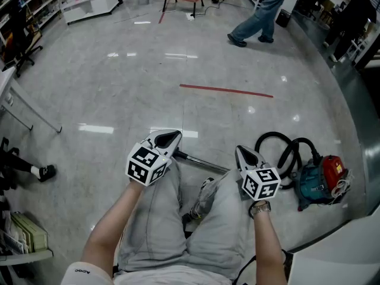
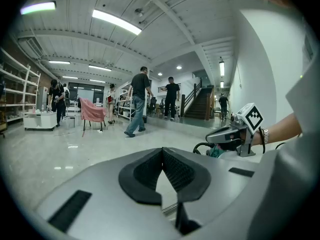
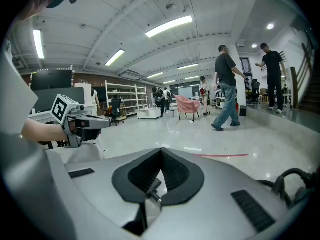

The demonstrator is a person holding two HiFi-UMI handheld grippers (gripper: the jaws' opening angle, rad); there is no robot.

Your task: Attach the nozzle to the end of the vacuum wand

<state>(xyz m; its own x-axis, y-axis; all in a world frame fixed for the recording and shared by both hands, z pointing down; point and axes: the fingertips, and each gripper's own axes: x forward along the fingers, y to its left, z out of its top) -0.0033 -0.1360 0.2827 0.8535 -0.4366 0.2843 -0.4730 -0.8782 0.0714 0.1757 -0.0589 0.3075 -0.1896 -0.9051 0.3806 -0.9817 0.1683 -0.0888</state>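
1. The left gripper was closed, its jaw tips meeting with nothing between them, and it was held above the seated person's left thigh
2. The right gripper was likewise closed and empty, held over the right knee
3. The wand, a thin metal tube, lay on the floor between the two grippers. It ran from just beside the left gripper's tip toward the right knee, which hid its far end
4. In the left gripper view a short stretch of the tube showed below the closed jaws, not inside them
5. In the right gripper view a small dark piece with a metal tip showed under the jaws; whether that was the nozzle could not be told
6. The vacuum cleaner, teal and red, sat on the floor to the right of the right gripper, with its black hose looped beside it
7. A red strip crossed the glossy floor farther out, and a walking person was beyond it
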